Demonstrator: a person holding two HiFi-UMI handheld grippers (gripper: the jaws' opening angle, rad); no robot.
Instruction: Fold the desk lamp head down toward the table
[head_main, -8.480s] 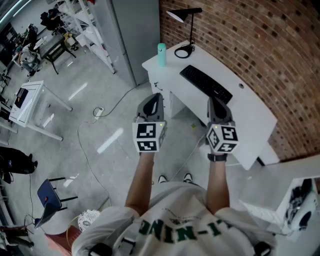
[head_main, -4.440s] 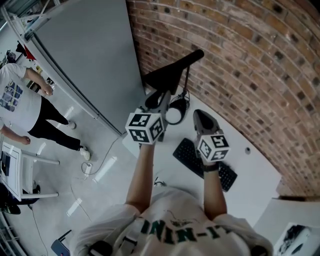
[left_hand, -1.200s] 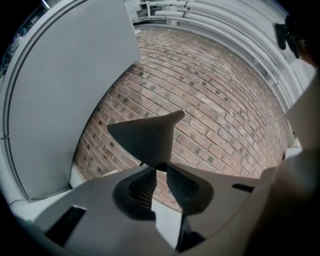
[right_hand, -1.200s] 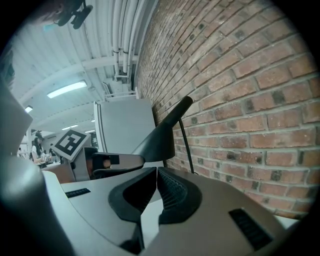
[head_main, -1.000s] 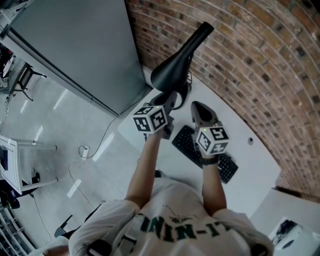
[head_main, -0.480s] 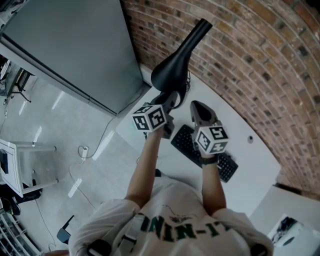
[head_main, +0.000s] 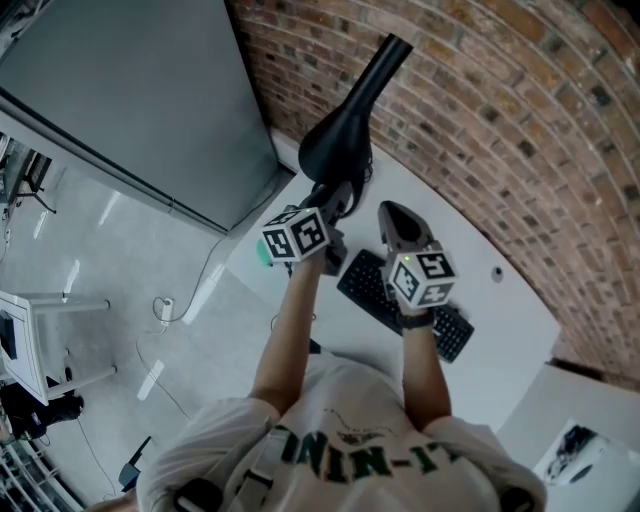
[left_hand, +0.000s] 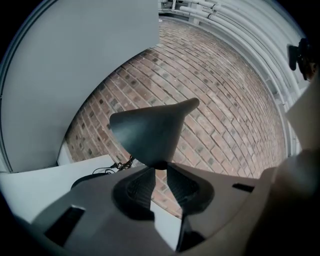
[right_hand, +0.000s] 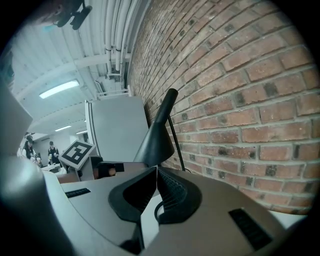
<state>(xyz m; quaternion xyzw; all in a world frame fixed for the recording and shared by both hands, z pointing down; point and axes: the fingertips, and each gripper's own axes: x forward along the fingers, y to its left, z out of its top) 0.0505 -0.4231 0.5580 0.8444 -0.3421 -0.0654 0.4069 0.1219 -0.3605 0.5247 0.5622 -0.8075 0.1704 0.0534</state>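
Brick wall (head_main: 520, 90) close behind lamp head (head_main: 335, 150); keyboard (head_main: 362, 288) on white desk (head_main: 505, 320).

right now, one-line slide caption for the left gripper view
Left gripper pinching the lower rim of the black lamp head, brick wall behind.

- One black desk lamp (head_main: 345, 135).
- One black keyboard (head_main: 372, 292).
- Two grippers: the left gripper (head_main: 338, 196) and the right gripper (head_main: 392, 212).
- Two white tables: the desk (head_main: 500, 330) that carries the lamp, and a small table (head_main: 25, 330) further away on the floor.
- One teal thing (head_main: 262, 252), mostly hidden.
- Two people, far away in the right gripper view: one person (right_hand: 29, 146) and a second person (right_hand: 51, 148).
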